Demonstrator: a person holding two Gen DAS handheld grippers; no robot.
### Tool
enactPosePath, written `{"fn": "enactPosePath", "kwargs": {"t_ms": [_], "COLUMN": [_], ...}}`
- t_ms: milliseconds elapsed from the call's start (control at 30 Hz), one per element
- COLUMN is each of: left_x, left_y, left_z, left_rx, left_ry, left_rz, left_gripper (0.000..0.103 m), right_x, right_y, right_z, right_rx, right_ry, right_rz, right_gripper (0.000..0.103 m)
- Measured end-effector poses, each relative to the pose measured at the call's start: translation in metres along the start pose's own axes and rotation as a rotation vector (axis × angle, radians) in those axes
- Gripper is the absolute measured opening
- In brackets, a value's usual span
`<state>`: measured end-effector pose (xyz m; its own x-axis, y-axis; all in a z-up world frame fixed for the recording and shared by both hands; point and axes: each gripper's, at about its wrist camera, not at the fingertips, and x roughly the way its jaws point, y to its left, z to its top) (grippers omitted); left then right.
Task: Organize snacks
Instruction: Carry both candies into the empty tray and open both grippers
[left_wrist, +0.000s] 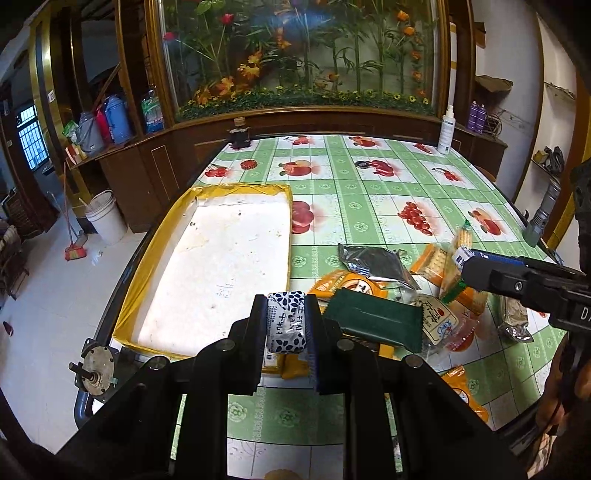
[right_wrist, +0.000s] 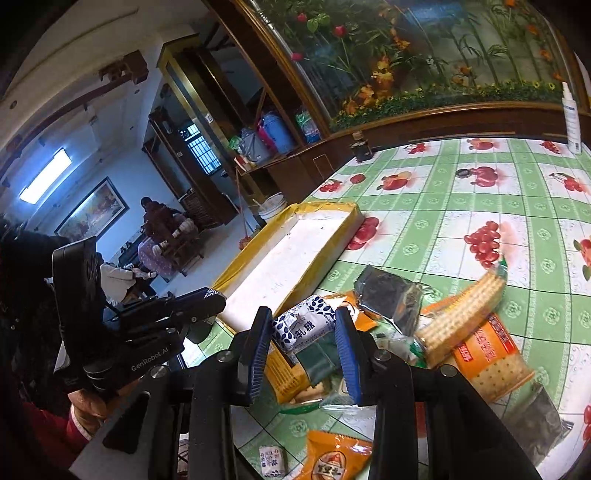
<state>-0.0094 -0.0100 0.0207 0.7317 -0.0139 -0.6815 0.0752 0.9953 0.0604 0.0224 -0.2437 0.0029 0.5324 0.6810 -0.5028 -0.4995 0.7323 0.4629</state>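
Note:
My left gripper (left_wrist: 286, 308) is shut on a white packet with a blue leaf print (left_wrist: 286, 321), held above the near right corner of the white tray with a yellow taped rim (left_wrist: 240, 188). In the right wrist view my right gripper (right_wrist: 303, 325) is shut on a second white-and-blue packet (right_wrist: 304, 326), over the snack pile. The left gripper (right_wrist: 207, 299) hangs to its left, beside the tray (right_wrist: 325, 206). The pile holds a dark green packet (left_wrist: 373, 319), a silver packet (right_wrist: 391, 295), a long cracker pack (right_wrist: 461, 310) and orange packs (right_wrist: 487, 354).
A green checked fruit-print cloth (left_wrist: 369, 192) covers the table. At the back stand a white spray bottle (left_wrist: 446, 129) and a dark jar (left_wrist: 239, 134). A grey torch (left_wrist: 543, 214) lies at the right edge. A small candy (right_wrist: 272, 459) and an orange packet (right_wrist: 332, 458) lie near me. People sit in the far room (right_wrist: 159, 225).

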Motion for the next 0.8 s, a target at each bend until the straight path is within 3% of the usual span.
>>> {"fn": "enactPosePath", "kwargs": {"t_ms": [800], "left_x": [0.042], "left_y": [0.064], "left_z": [0.006], "left_rx": [-0.132], "left_ry": [0.05], "left_rz": [0.102], "left_gripper": [0.017], "right_x": [0.122], "right_y": [0.058], "right_z": [0.041], "right_rx": [-0.108], "right_ry": [0.151], "right_rz": [0.085], "right_gripper": [0.035]}}
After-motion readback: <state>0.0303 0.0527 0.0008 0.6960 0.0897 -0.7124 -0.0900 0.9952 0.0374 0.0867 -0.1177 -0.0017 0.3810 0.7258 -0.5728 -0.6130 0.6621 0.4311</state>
